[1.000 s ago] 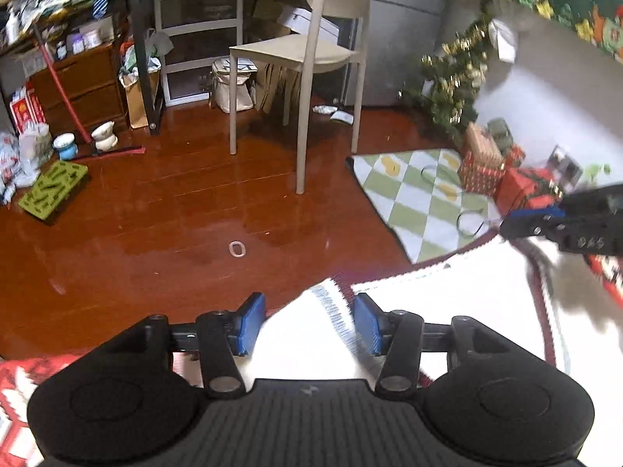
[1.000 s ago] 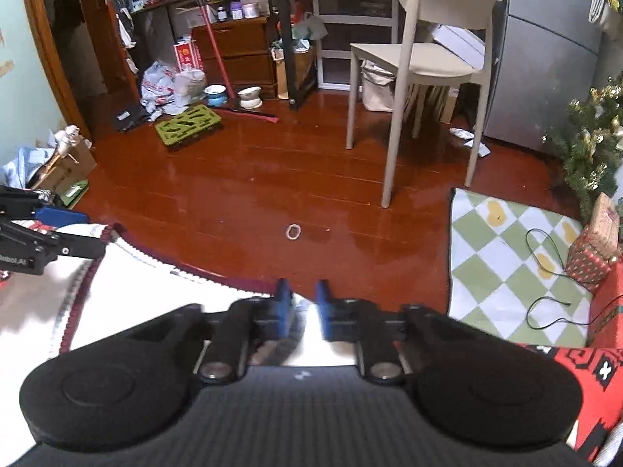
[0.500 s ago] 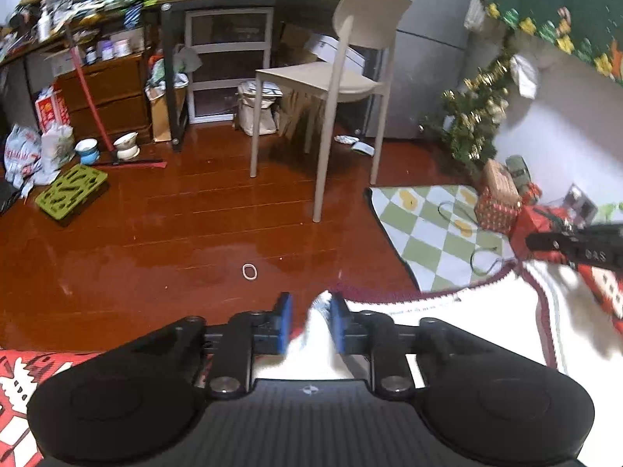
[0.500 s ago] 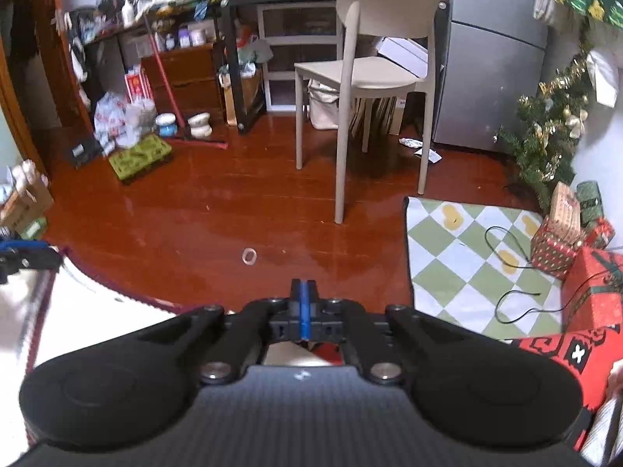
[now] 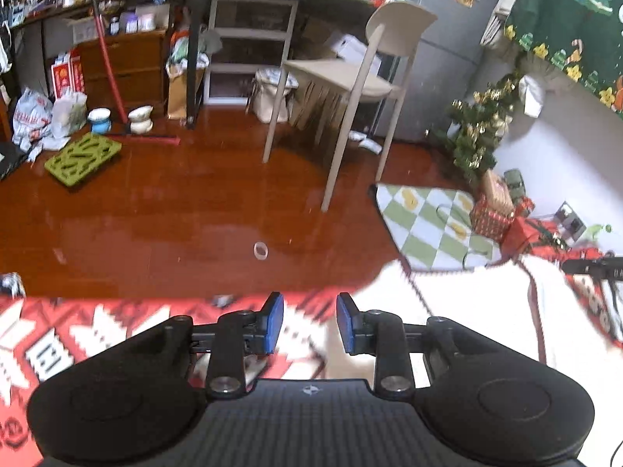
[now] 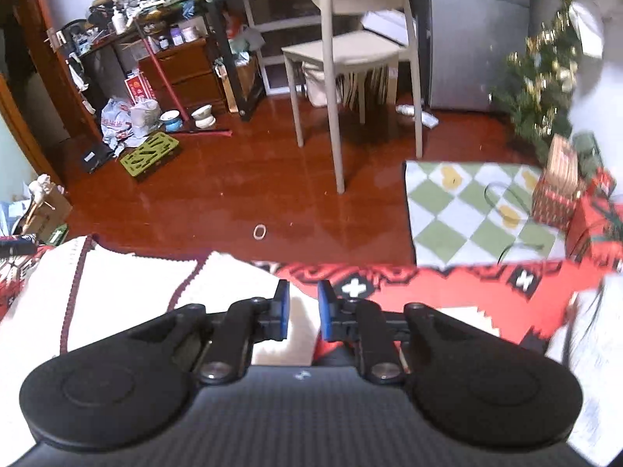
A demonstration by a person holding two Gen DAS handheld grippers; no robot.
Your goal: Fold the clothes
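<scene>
Left wrist view: left hand-held gripper (image 5: 310,322) released, nothing between its pads, above a red patterned blanket (image 5: 97,330). Right hand-held gripper (image 6: 303,311) is opening, empty, over the white sweater (image 6: 128,292). Beyond, chair (image 6: 346,54).

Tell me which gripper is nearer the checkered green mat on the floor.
Right. The right gripper sits over the garment's edge with the mat just ahead to its right; the left gripper is farther across, the garment lying between it and the mat.
</scene>
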